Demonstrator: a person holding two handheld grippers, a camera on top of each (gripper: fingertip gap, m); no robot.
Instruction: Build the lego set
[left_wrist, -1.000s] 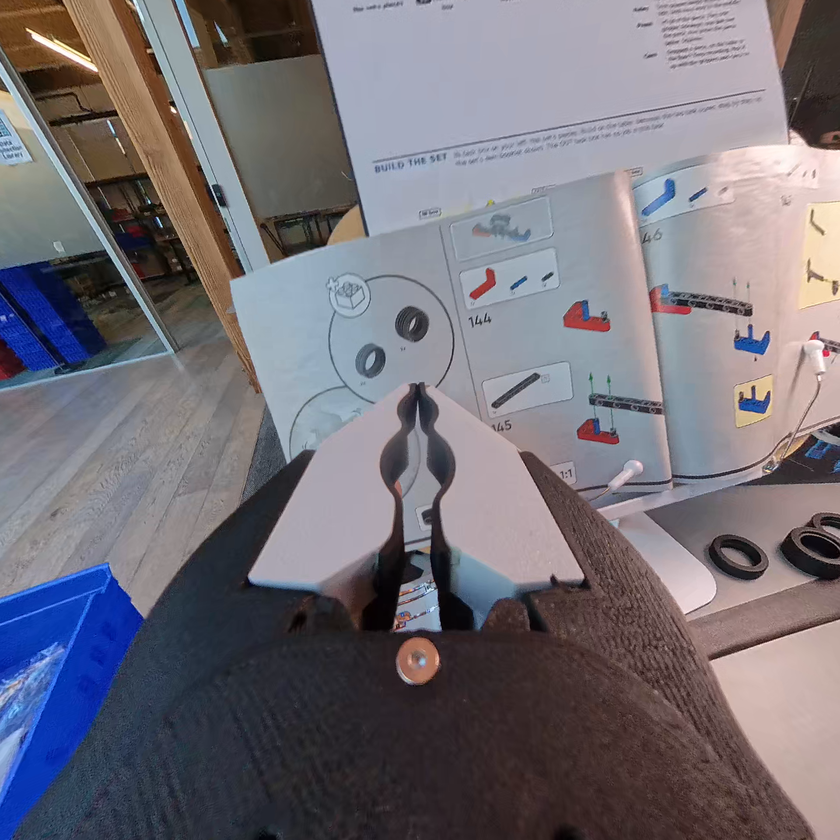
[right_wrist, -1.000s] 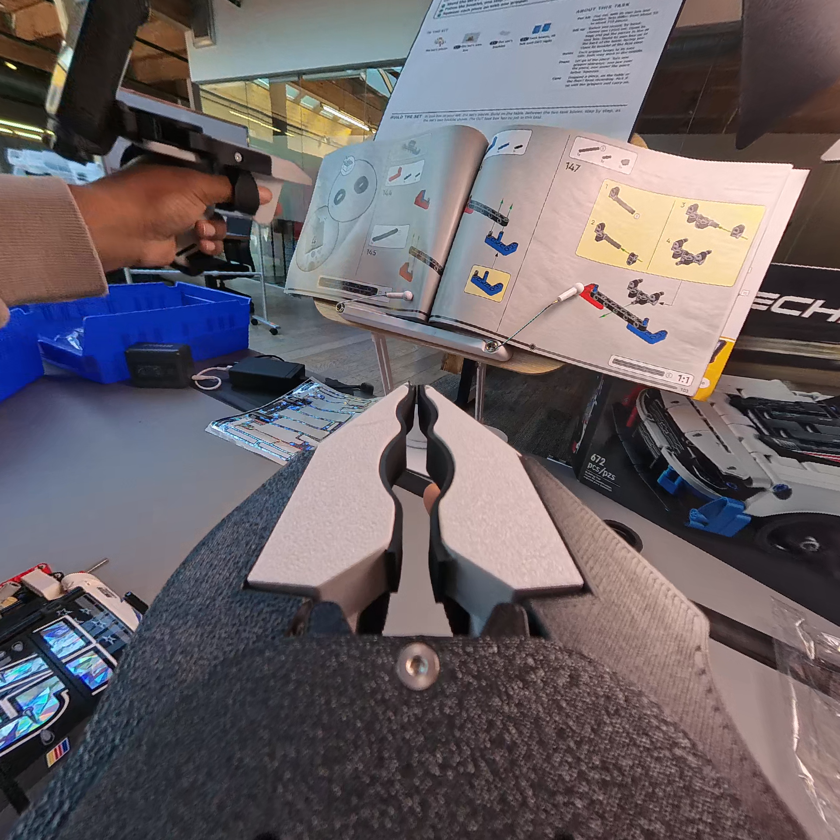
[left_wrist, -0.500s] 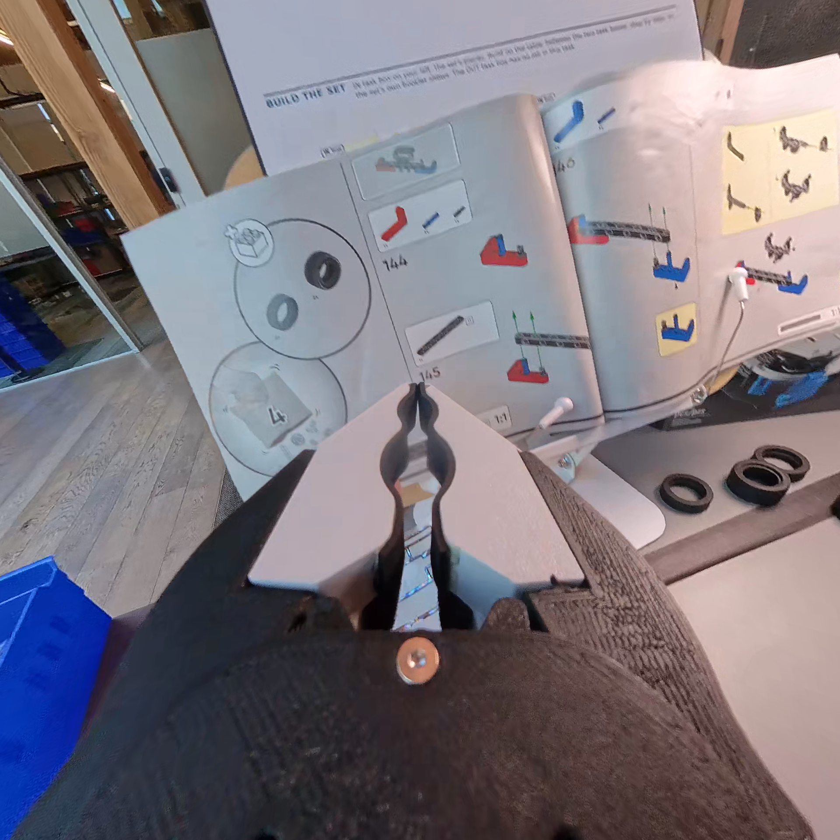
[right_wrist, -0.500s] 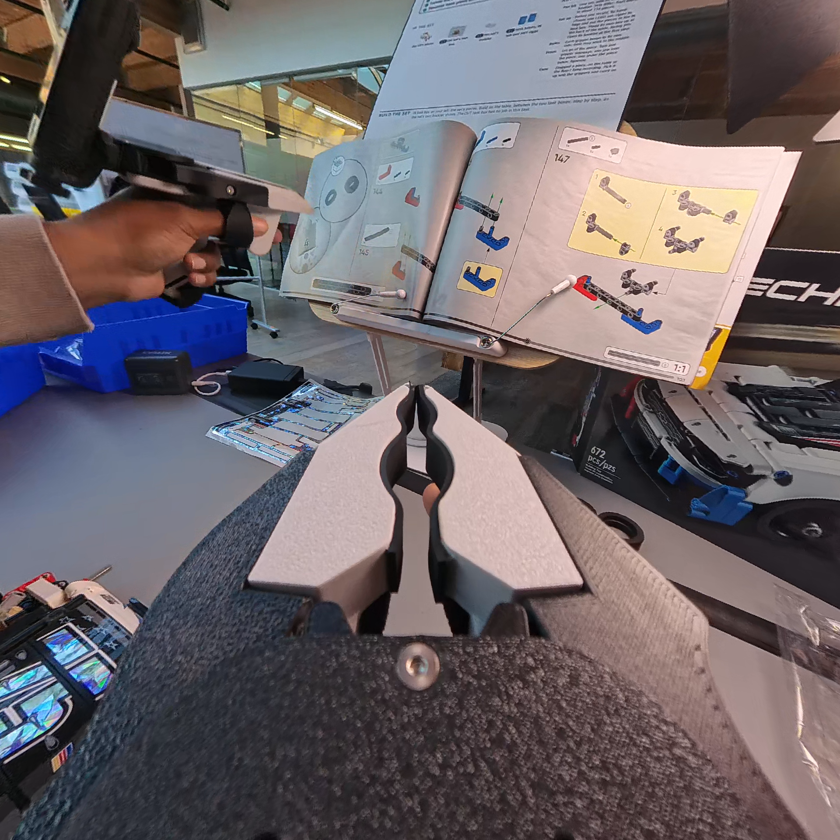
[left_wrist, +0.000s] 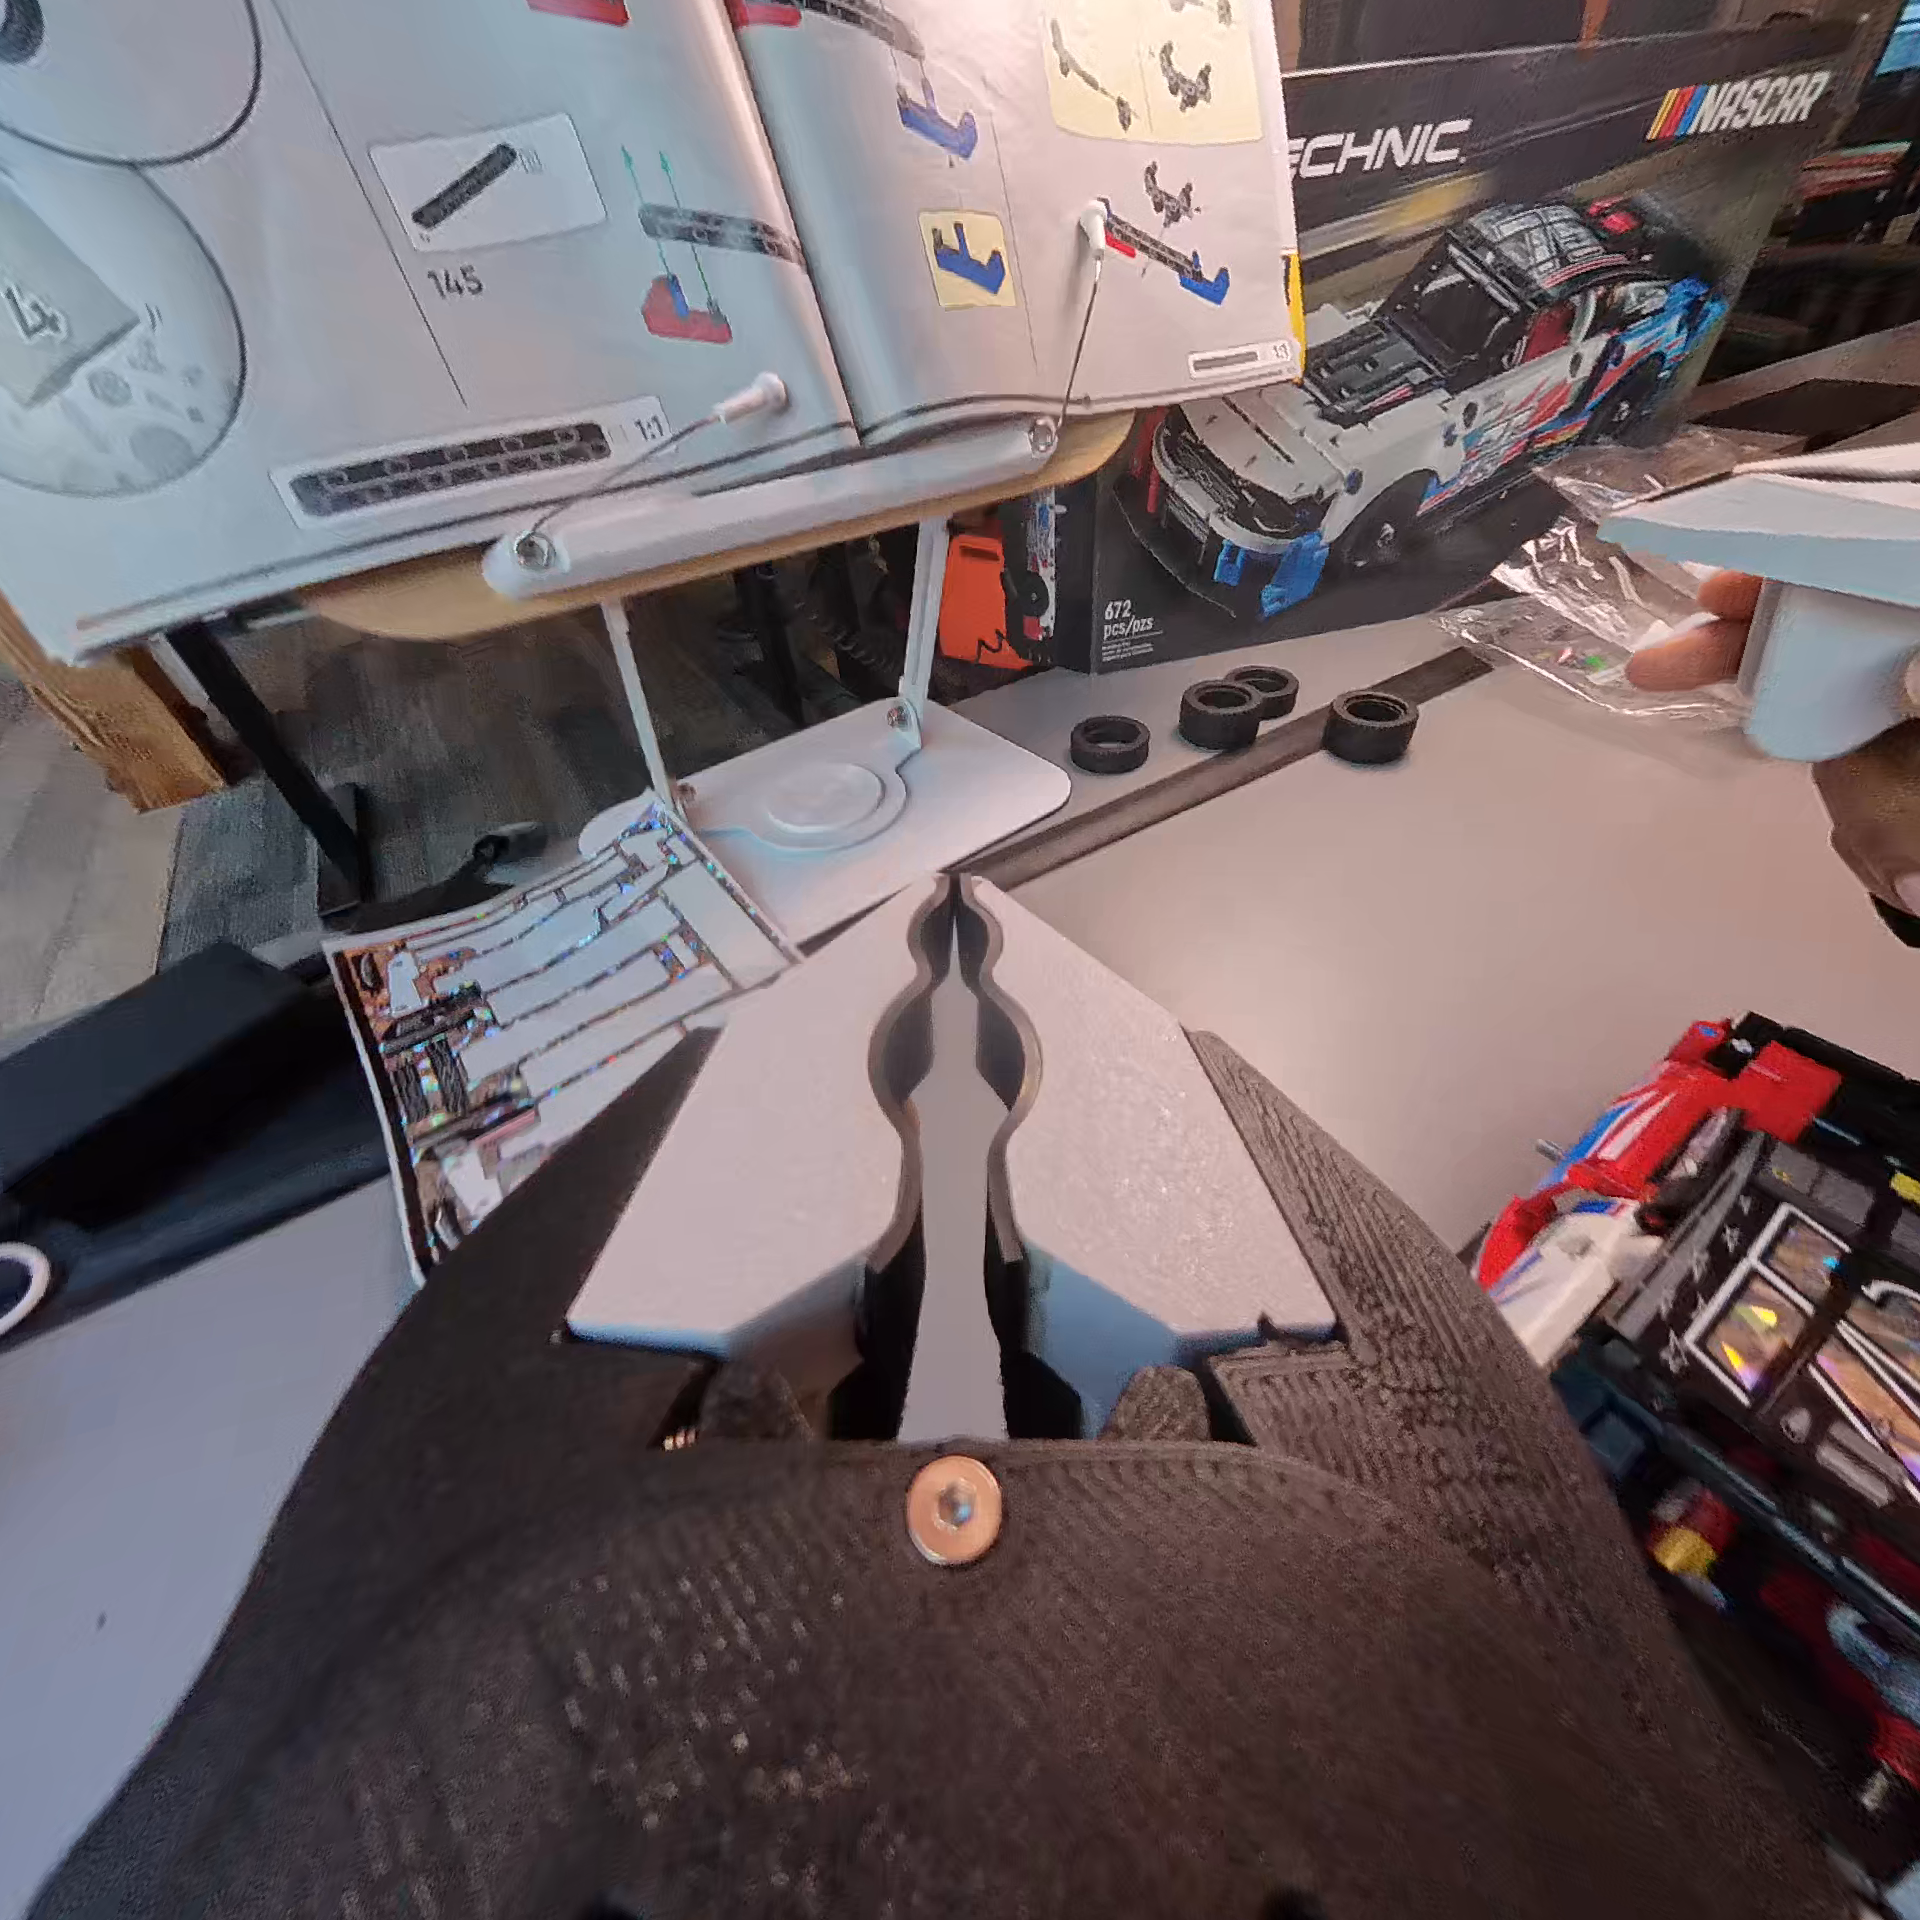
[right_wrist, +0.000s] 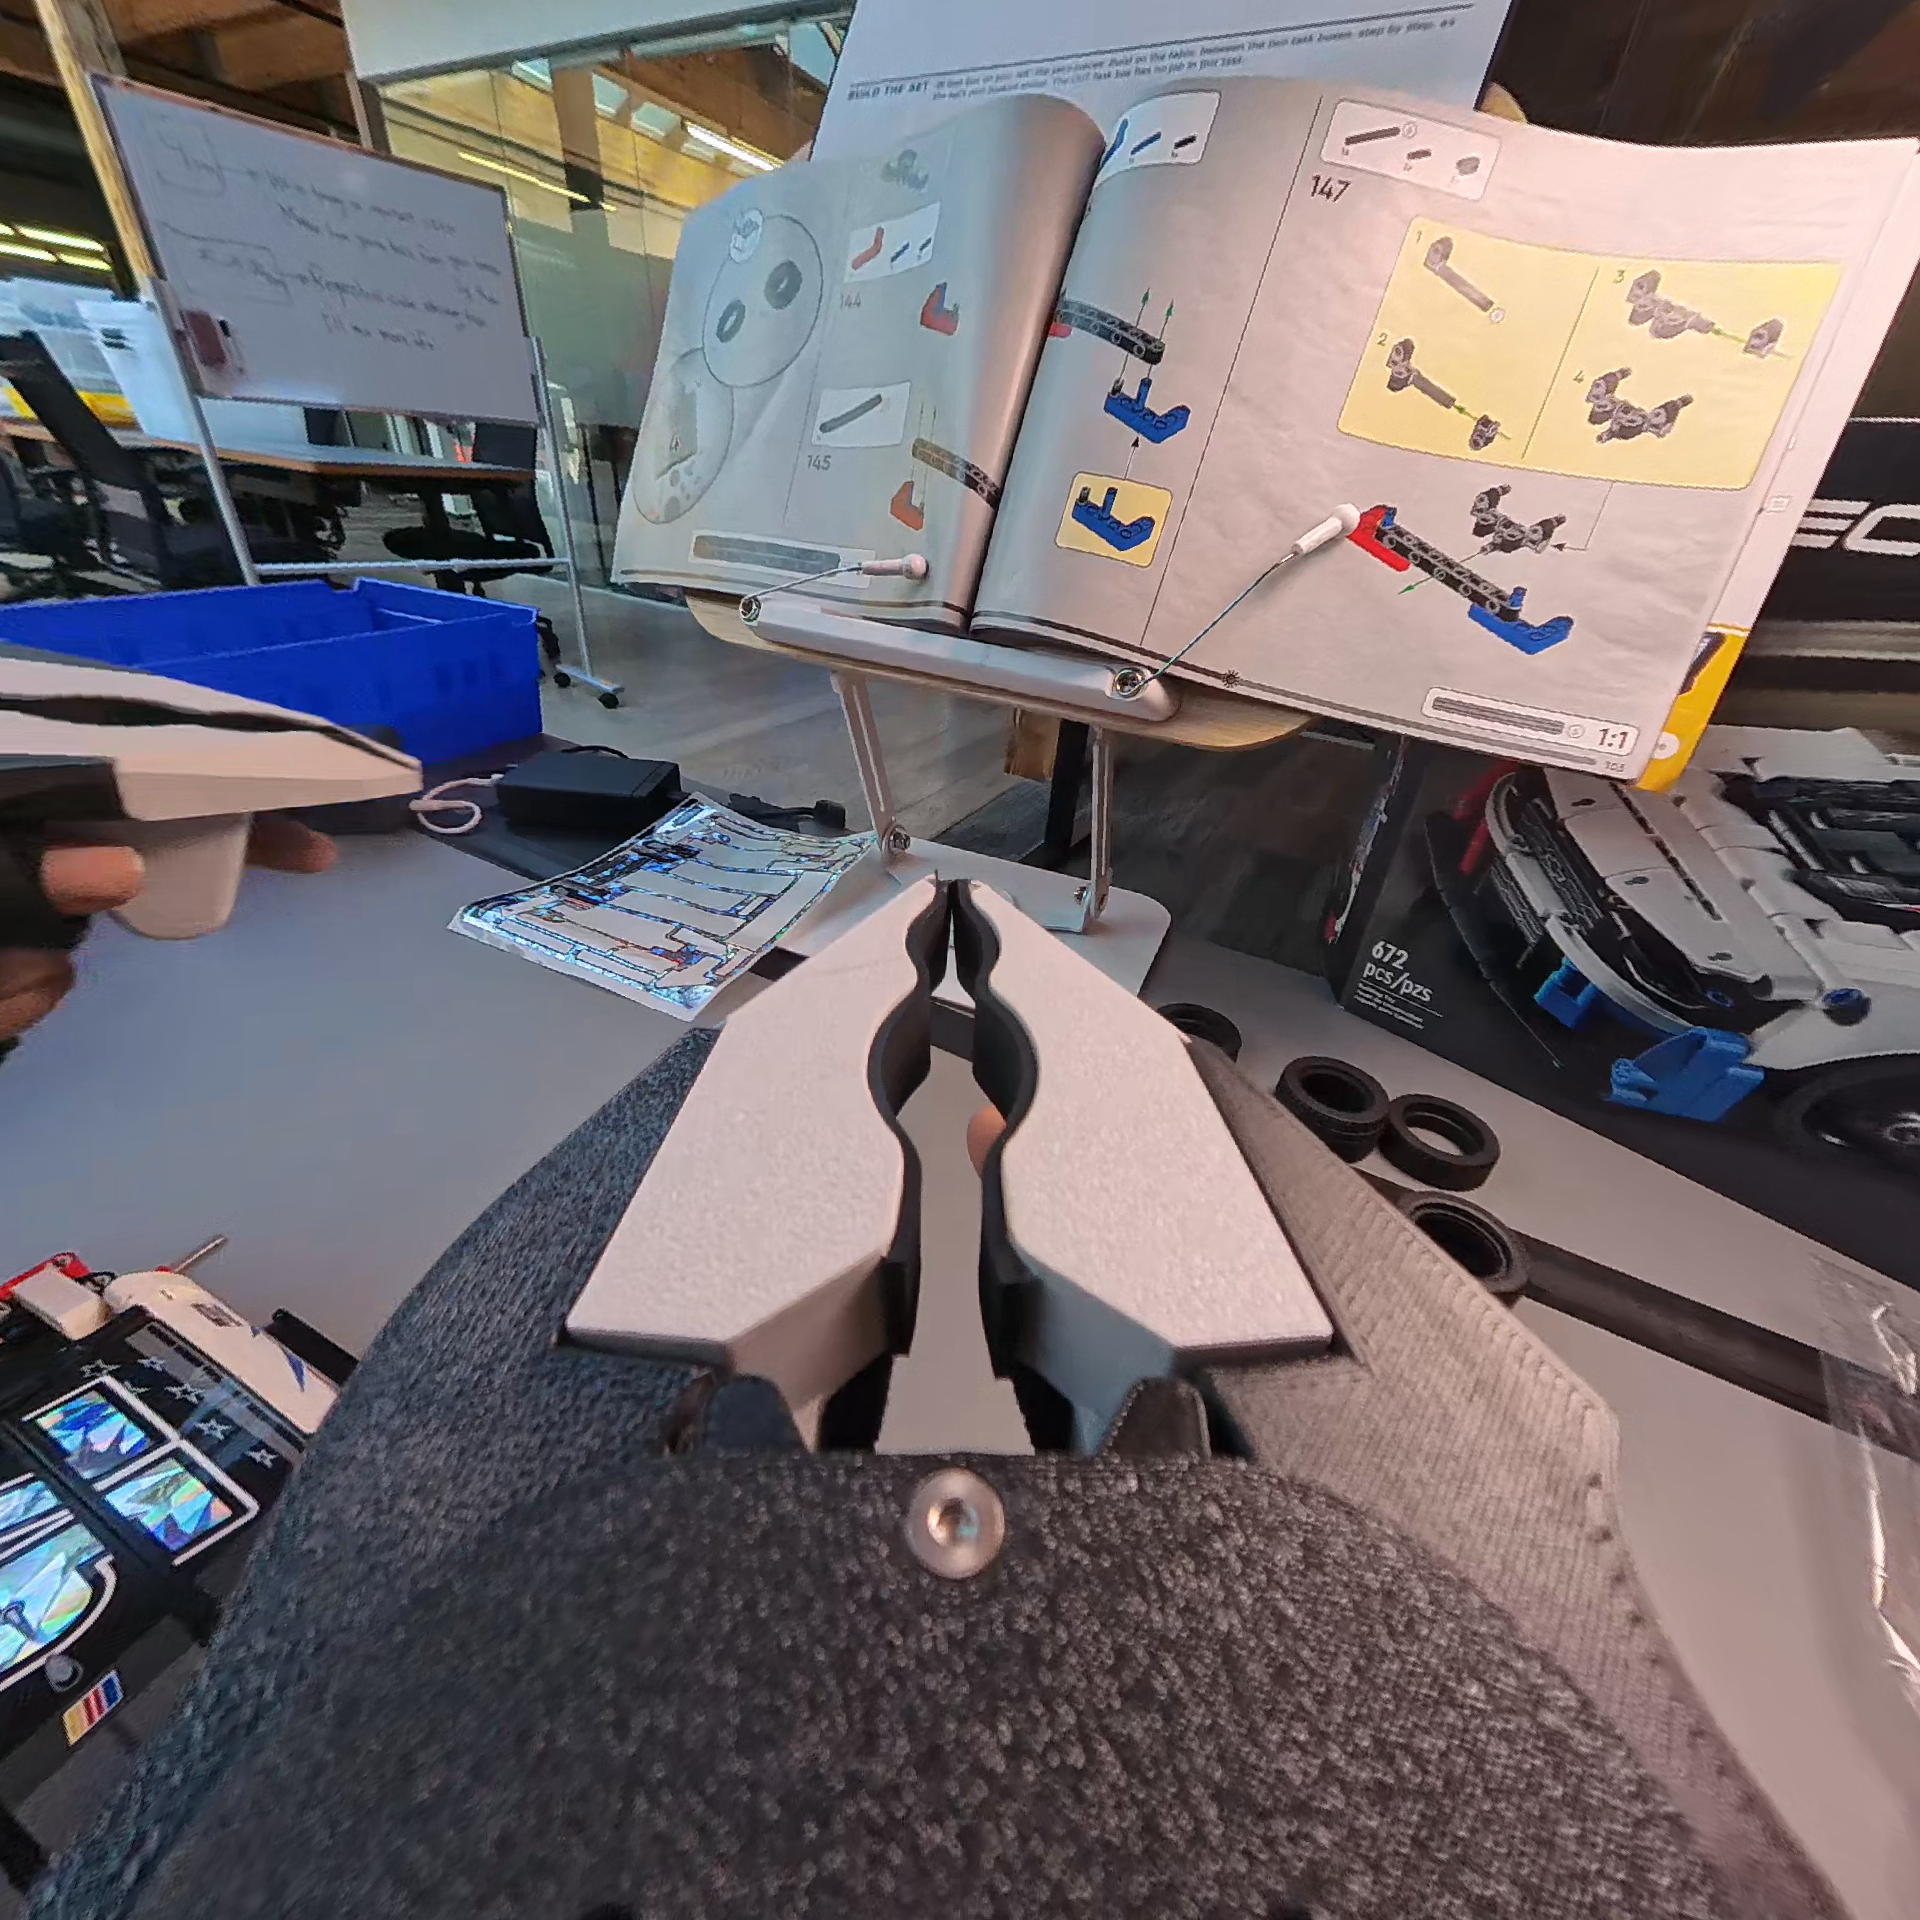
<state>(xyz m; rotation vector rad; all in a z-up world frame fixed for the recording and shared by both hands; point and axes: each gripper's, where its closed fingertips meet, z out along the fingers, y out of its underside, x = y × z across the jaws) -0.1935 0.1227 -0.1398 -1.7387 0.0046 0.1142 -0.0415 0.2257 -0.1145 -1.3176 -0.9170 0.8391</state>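
Left wrist view: left gripper (left_wrist: 954, 894) closed on nothing, above grey table (left_wrist: 1403, 935).
Right gripper (right_wrist: 951, 896) likewise pinched together, empty, pointed at foot of book stand (right_wrist: 1039, 894) bearing open instruction booklet (right_wrist: 1455, 364). Partly built lego car (left_wrist: 1704, 1216) low at right of left gripper, close beside it; low at left of right gripper (right_wrist: 114, 1434). Four black tyres (left_wrist: 1226, 715) farther ahead, near set box (left_wrist: 1455, 343). Sticker sheet (left_wrist: 540, 1029) flat just left of left fingertips. Blue bin (right_wrist: 312, 655) far left.
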